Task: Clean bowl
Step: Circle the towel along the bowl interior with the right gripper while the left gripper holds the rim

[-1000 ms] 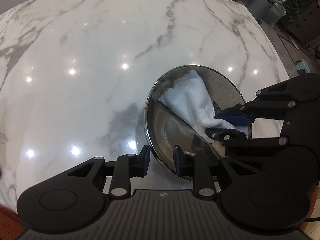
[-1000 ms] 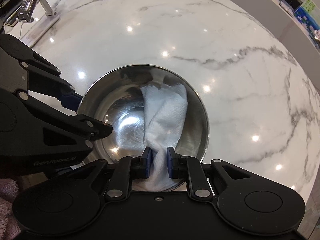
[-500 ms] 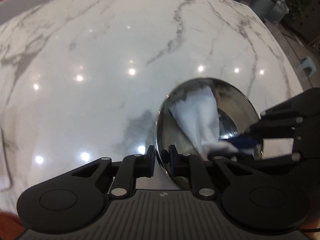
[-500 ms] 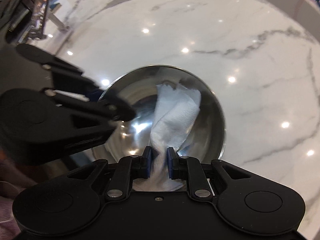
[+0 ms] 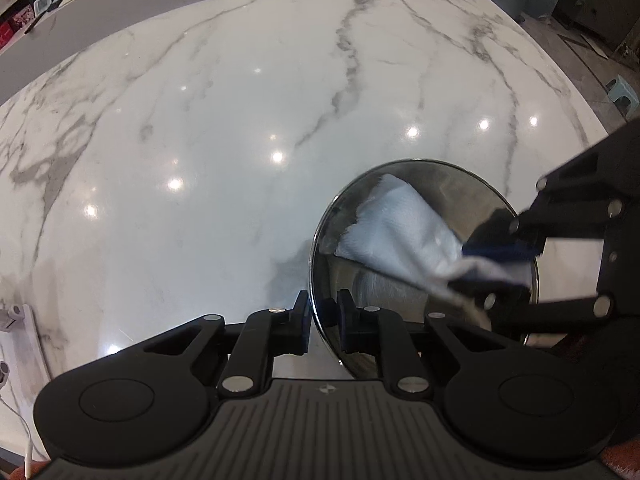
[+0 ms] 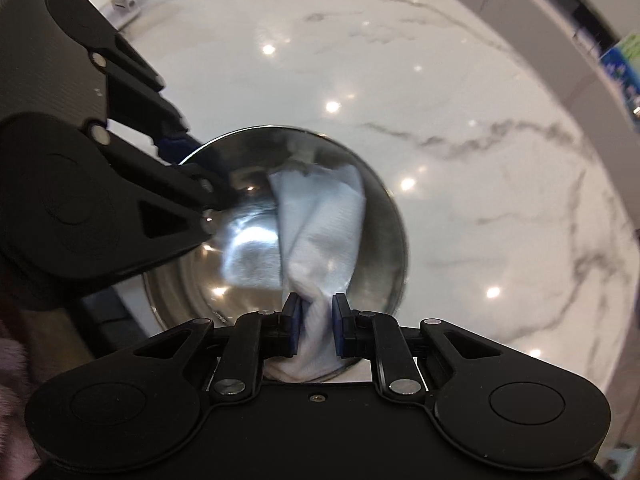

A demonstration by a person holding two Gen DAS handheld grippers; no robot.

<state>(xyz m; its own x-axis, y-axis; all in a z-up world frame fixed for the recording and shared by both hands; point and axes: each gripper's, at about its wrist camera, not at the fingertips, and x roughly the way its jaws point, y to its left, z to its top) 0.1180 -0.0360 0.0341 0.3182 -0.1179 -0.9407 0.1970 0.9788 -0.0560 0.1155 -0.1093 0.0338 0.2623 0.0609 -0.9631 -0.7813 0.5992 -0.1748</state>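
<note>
One steel bowl (image 5: 424, 216) sits on the marble tabletop (image 5: 200, 128). The left tongs (image 5: 323, 316) are clamped on its rim. The right tongs (image 6: 316, 320) pinch one white paper towel (image 6: 320, 220), pressed inside the bowl.

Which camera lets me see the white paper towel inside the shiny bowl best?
The right wrist view: the paper towel lies straight ahead, pinched by the right gripper, spread across the bowl. The left wrist view shows it off to the side, partly blurred.

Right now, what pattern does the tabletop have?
White marble with grey veins on the tabletop, clearest in the left wrist view.
</note>
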